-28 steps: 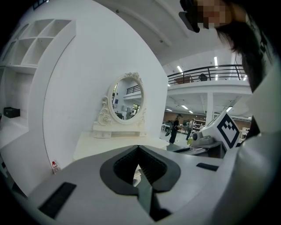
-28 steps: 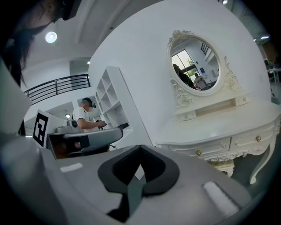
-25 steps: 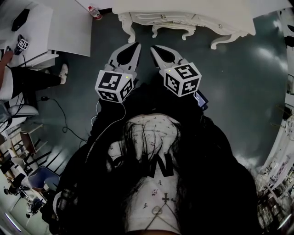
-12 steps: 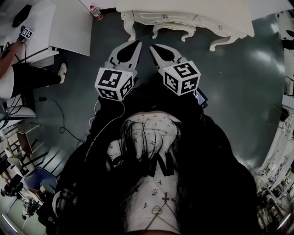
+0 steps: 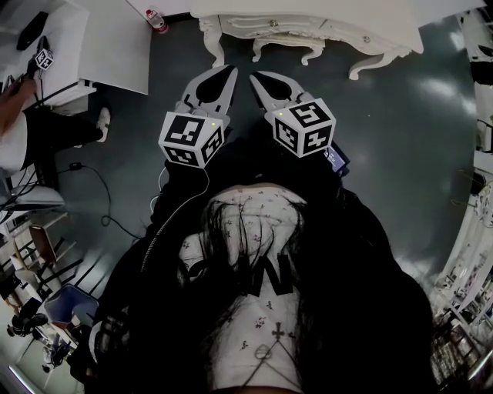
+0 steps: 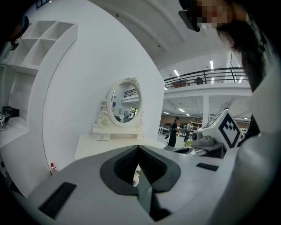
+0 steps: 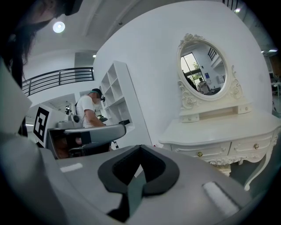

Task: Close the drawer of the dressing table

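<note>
The white dressing table (image 5: pixel 308 27) stands at the top of the head view, across dark floor from me. In the right gripper view the dressing table (image 7: pixel 219 138) is at the right, under an oval mirror (image 7: pixel 203 72). Its two drawer fronts with gold knobs (image 7: pixel 199 154) look flush with the frame. The left gripper view shows the mirror (image 6: pixel 124 103) and the tabletop (image 6: pixel 109 145) straight ahead. My left gripper (image 5: pixel 229 71) and right gripper (image 5: pixel 254 77) are side by side near my chest, pointing at the table. Both are shut and hold nothing.
A white desk (image 5: pixel 100 46) stands at the far left, with a red-capped bottle (image 5: pixel 156 18) on the floor beside it. A person (image 5: pixel 46 131) sits at the left, and a cable (image 5: pixel 100 192) lies on the floor. White shelves (image 7: pixel 115 96) stand left of the table. More furniture (image 5: pixel 470 254) lines the right edge.
The dressing table has slid slightly up in the head view. Both grippers have stayed shut and nearly in place. The person at the left has moved an arm.
</note>
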The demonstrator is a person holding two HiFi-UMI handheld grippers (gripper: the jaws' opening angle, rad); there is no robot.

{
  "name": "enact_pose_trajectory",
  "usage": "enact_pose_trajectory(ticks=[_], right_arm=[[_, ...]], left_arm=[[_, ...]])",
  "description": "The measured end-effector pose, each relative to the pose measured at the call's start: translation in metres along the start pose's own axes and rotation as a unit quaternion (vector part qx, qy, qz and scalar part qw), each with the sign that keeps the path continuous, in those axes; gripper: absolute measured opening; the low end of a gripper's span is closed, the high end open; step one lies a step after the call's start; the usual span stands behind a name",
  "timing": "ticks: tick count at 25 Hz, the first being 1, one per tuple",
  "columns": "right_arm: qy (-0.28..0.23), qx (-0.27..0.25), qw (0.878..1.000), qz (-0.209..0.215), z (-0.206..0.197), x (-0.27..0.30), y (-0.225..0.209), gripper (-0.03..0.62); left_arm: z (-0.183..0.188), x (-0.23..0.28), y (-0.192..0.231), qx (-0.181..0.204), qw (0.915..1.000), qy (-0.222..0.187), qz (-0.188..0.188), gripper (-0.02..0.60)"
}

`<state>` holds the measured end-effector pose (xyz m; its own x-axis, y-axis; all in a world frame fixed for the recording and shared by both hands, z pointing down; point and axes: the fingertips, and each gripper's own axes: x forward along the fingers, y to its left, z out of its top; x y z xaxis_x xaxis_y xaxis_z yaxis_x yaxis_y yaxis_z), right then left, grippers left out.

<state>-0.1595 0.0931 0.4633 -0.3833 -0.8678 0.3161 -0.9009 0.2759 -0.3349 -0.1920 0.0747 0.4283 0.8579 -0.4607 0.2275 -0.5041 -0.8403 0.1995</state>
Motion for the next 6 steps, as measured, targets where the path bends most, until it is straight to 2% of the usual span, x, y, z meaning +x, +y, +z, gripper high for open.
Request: enact_pose_trajectory(ticks=[6], right_arm=[[0.000,-0.005,1.000,0.003,-0.0007,0.0049,0.0028,0.009]], left_arm=[[-0.0004,-0.0035,0.0038,0.003,1.0000,0.000,0.003,0.000]])
